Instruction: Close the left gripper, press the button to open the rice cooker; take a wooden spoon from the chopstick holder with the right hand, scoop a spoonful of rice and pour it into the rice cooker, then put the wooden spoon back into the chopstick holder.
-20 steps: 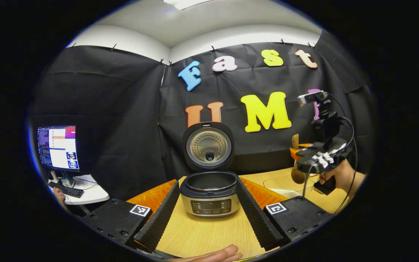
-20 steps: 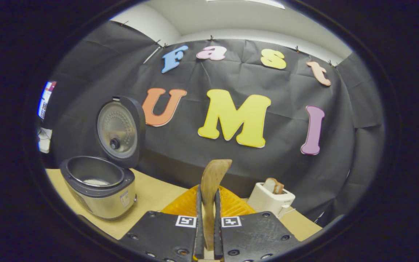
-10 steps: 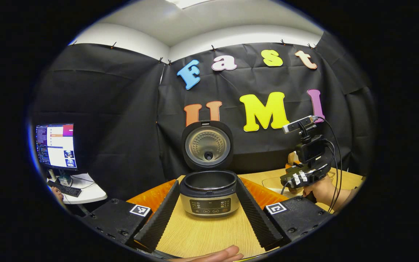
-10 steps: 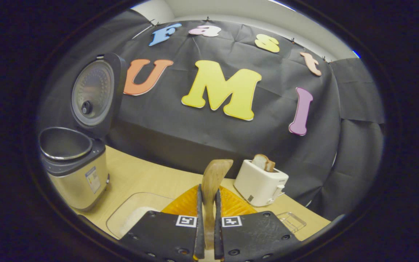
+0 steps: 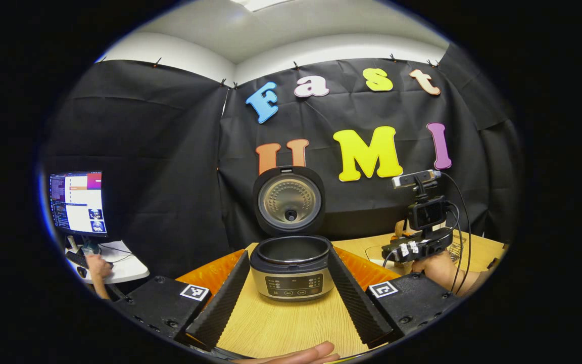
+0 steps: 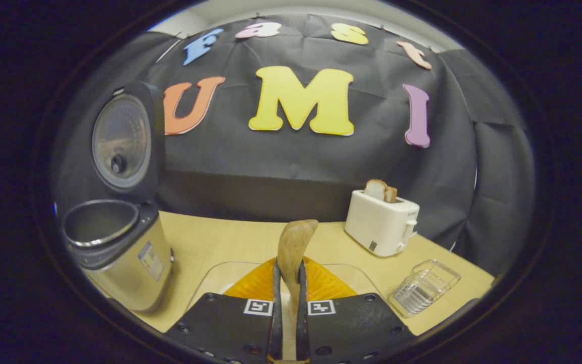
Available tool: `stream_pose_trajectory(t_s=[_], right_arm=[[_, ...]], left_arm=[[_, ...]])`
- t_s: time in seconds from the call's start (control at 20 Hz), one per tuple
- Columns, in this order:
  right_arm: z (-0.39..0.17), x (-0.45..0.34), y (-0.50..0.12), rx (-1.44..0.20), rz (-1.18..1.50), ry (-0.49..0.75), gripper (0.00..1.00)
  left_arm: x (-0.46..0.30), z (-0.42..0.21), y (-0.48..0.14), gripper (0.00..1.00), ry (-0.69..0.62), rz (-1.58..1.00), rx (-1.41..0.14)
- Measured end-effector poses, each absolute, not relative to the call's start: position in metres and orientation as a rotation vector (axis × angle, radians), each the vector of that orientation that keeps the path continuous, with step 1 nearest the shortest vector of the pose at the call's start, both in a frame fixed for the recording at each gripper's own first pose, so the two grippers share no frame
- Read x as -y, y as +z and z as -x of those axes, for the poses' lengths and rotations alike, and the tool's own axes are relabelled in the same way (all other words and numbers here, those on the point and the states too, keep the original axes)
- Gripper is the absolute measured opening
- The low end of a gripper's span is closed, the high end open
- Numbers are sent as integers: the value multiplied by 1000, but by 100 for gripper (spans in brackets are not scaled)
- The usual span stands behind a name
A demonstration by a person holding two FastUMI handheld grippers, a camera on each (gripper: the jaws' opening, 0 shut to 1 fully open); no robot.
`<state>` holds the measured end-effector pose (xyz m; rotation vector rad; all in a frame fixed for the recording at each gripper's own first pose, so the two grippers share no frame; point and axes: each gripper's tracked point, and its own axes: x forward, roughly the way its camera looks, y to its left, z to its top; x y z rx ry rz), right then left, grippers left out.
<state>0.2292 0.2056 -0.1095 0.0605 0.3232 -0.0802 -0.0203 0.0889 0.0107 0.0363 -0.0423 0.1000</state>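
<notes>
The rice cooker stands with its lid raised, straight ahead between the fingers of my left gripper, which is wide open and holds nothing. My right gripper is shut on the handle of a wooden spoon, whose bowl points up and away. Under it lies a shallow clear container. The cooker sits to its left with the pot open. In the left gripper view, a hand holds the right gripper low over the table to the right of the cooker.
A white toaster with bread stands at the back right. A clear ribbed holder sits near the table's right edge. Off the table at the left are a monitor and a person's hand at a keyboard.
The right gripper has come down with the spoon and swung away from the cooker, so it is now low over the clear container. The left gripper has stayed put.
</notes>
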Motion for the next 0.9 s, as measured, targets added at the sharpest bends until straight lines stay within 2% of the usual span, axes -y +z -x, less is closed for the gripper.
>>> stream_pose_trajectory(t_s=[0.2,0.35,0.55,0.6,0.65,0.9], right_arm=[[-218,-178,-109,-395,-328,-112,10],[-206,-157,-113,-424,-434,-109,11],[-181,-146,-119,-477,-497,-59,11],[-178,-146,-119,-482,-494,-49,11],[-177,-148,-119,-483,-489,-41,11],[-176,-148,-124,-493,-539,30,11]], left_arm=[[-93,20,7,99,102,-6,25],[-95,20,7,99,106,-1,23],[-86,20,7,99,89,-26,24],[-82,20,7,95,86,-37,27],[-79,20,8,99,81,-51,31],[-63,21,11,99,49,-97,48]])
